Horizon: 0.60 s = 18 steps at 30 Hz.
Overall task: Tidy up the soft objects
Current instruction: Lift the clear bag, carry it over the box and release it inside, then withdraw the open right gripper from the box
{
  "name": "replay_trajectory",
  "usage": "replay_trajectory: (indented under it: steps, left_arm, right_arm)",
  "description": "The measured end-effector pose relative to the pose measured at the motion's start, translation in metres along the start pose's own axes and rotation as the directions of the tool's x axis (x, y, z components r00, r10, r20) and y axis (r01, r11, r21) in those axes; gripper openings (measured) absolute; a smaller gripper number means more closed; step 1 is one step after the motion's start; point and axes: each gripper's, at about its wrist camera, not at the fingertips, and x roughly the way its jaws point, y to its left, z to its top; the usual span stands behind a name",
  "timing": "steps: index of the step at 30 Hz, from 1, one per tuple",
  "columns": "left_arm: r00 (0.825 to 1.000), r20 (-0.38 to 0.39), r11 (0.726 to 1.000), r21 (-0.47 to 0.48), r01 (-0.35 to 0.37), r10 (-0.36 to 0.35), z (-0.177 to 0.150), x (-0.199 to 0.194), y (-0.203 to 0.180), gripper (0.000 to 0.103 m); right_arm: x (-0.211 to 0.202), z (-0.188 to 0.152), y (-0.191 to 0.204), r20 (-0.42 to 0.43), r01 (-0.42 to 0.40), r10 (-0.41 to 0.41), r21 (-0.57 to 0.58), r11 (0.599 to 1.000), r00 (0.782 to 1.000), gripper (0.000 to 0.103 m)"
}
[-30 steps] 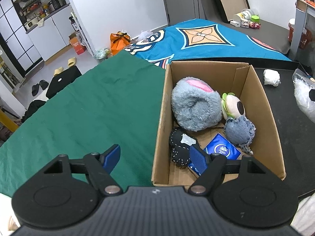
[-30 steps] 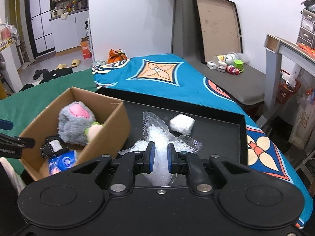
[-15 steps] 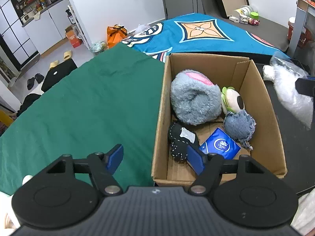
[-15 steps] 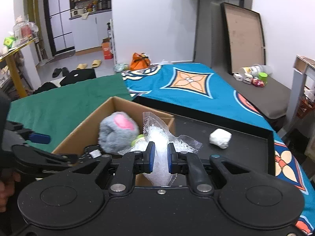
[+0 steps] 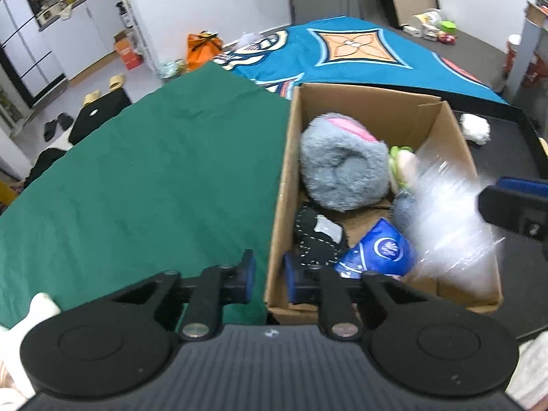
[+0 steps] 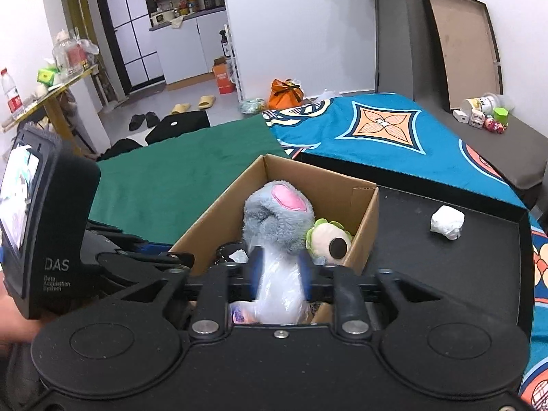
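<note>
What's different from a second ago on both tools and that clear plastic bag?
The right tool carried the crinkly clear plastic bag from the black tray to over the brown cardboard box; its jaws are now opening, bag between them. The left tool closed on the box's near wall. The plush toys and white wad stayed put.

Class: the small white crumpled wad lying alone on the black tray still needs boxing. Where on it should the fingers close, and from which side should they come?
Grip the white wad across its middle, coming from above. It lies low on the flat black tray with bare surface all round, so nothing seems to block a top approach. Its lumpy, soft-looking shape should give under the fingers.
</note>
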Motion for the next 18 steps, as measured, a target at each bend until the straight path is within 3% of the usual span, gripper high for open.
replay_trajectory:
  steps: [15,18]
  left_arm:
    - [1.000,0.016,1.000,0.013,-0.010,0.010,0.002,-0.005,-0.003,0.010]
    - [1.000,0.015,1.000,0.011,-0.013,0.013,0.003,-0.005,-0.003,0.010]
  right_arm:
    - [-0.004,-0.008,-0.054,-0.006,0.113,-0.113,-0.004,0.994,0.994,0.034]
    - [-0.004,-0.007,-0.062,0.004,0.119,-0.119,-0.013,0.993,0.993,0.038]
